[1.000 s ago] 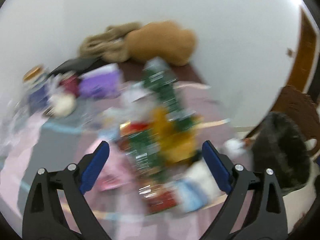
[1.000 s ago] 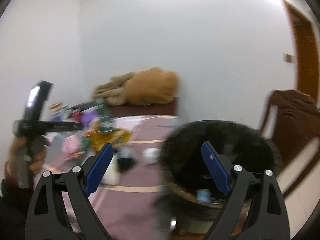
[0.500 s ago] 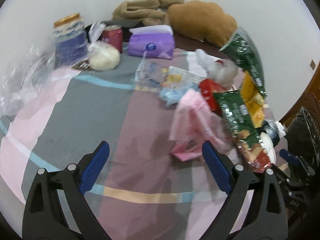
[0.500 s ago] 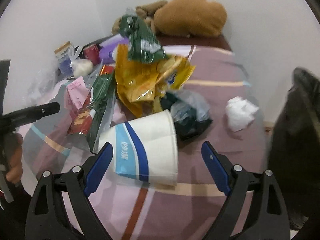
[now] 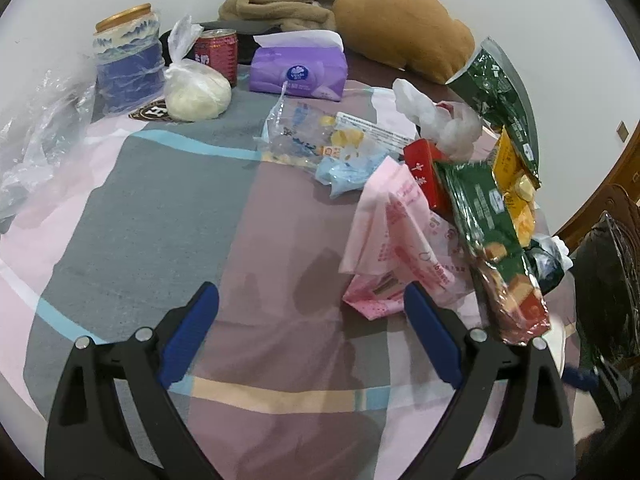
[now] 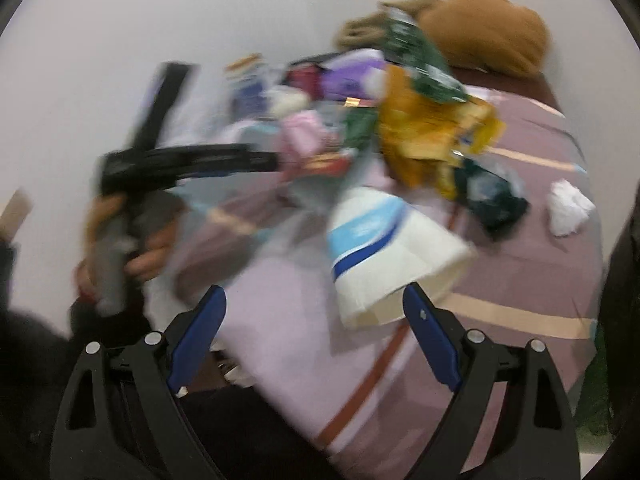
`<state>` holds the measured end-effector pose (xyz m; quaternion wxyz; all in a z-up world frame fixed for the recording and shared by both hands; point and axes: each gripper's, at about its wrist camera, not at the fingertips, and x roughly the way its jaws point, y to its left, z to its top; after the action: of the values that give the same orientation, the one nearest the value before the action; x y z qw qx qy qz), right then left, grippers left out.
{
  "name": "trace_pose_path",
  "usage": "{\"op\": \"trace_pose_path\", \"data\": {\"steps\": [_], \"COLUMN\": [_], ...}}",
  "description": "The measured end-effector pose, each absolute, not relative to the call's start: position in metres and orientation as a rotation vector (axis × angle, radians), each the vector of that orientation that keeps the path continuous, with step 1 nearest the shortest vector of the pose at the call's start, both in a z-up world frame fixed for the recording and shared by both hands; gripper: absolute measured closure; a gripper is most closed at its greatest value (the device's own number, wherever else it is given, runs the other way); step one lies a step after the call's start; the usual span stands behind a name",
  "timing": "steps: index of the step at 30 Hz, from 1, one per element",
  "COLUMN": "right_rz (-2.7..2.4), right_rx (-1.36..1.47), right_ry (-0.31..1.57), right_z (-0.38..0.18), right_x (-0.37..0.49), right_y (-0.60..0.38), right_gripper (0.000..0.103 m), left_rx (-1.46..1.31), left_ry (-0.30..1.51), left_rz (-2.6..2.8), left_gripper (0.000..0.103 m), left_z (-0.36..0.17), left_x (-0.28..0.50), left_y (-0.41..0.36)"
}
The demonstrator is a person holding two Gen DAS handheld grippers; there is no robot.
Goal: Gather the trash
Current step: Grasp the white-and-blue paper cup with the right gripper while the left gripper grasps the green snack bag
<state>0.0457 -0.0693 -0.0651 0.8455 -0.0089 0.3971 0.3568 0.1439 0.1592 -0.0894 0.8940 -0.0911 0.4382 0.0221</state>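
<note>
Both your grippers stand released, jaws spread wide with nothing between the blue pads. Your left gripper [image 5: 312, 336] hangs over a bare stretch of the striped bedspread [image 5: 160, 216], and the trash lies mostly toward its two o'clock: a crumpled pink wrapper [image 5: 396, 248] sits just beyond the right pad, a green snack bag [image 5: 484, 208] leans over it further right, and a red carton [image 5: 424, 172] pokes out behind the two. At twelve o'clock lies a clear plastic packet [image 5: 320, 136] with a light blue scrap touching its near edge. Farther back, at eleven o'clock, you have a purple tissue pack [image 5: 298, 72], a red can [image 5: 218, 56], a white bagged lump [image 5: 198, 94] and a blue canister [image 5: 126, 64], all close together.

Your right gripper [image 6: 314, 336] view is smeared by motion. A paper cup [image 6: 384, 256] lies on its side at one o'clock, its rim just beyond the right pad but not between the pads. Behind it, at twelve to one, sits a yellow wrapper [image 6: 424, 140] under a green bag [image 6: 420, 60], and a white tissue wad [image 6: 568, 208] lies apart at two o'clock. Your left hand [image 6: 132, 240] shows at ten o'clock gripping its handle
</note>
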Motion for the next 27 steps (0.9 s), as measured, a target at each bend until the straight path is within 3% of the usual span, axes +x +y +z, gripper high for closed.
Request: {"op": "trace_pose_path", "data": {"steps": [10, 21, 27], "right_rz": [0.472, 0.389, 0.407], "right_rx": [-0.061, -0.363, -0.346], "right_ry": [0.845, 0.872, 0.864], "right_z": [-0.067, -0.1, -0.1], "right_x": [0.075, 0.093, 0.089], "right_y": [-0.082, -0.018, -0.026], "right_gripper": [0.015, 0.015, 0.024], "left_rx": [-0.2, -0.211, -0.199], "left_ry": [0.917, 0.929, 0.919], "left_rz": [0.033, 0.043, 0.003], "left_gripper": [0.01, 0.01, 0.01], "left_z": [-0.09, -0.092, -0.089], "left_x": [0.141, 0.14, 0.138], "left_y": [0.159, 0.163, 0.154]}}
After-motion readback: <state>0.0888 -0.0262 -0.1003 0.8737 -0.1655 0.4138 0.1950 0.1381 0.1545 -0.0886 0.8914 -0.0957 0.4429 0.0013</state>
